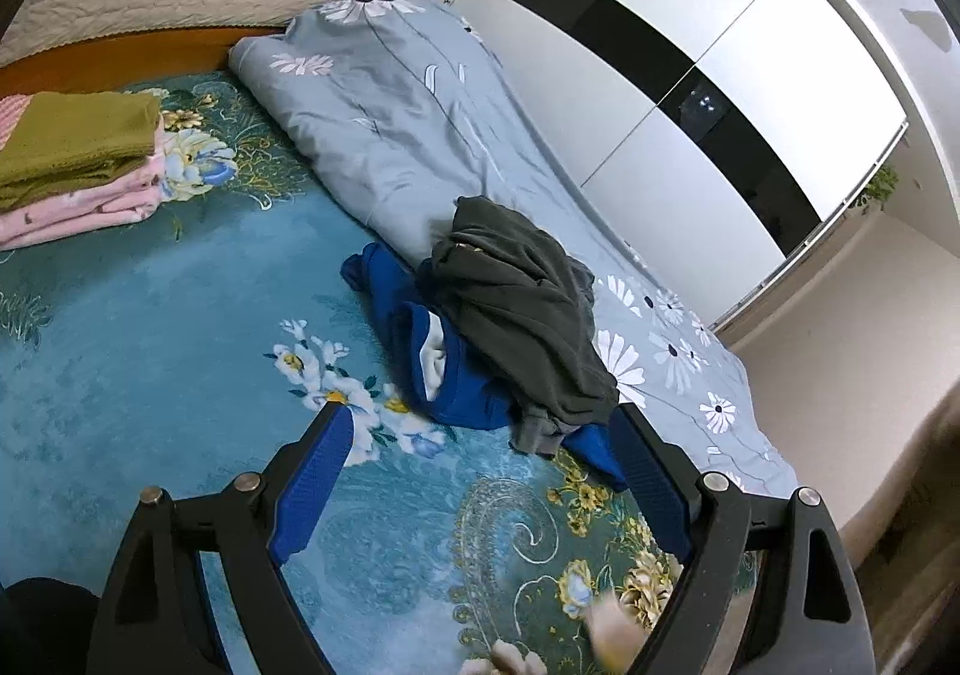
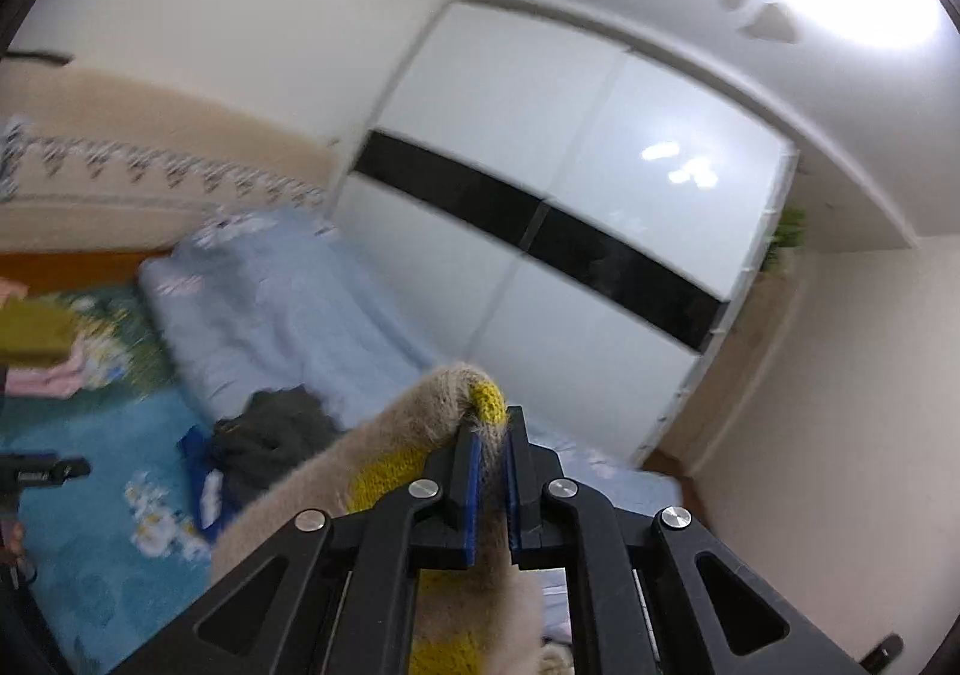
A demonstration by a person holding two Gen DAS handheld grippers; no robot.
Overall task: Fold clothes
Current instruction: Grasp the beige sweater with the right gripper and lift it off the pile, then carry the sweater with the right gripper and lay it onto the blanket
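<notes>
Right hand-held gripper (image 2: 492, 435) is clamped on the fuzzy beige-and-yellow sweater (image 2: 384, 453), left hand-held gripper (image 1: 480, 435) gaping empty, so the knit could slip from that thin pinch.

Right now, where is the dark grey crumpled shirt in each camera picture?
Left wrist view: the dark grey shirt lies mid-frame, heaped on the blue garment, against the grey floral quilt.
Right wrist view: the same shirt is lower left, blurred, beside the furry beige-and-yellow garment that the right gripper pinches.
Shared landmark: the white wardrobe with a black band.
</notes>
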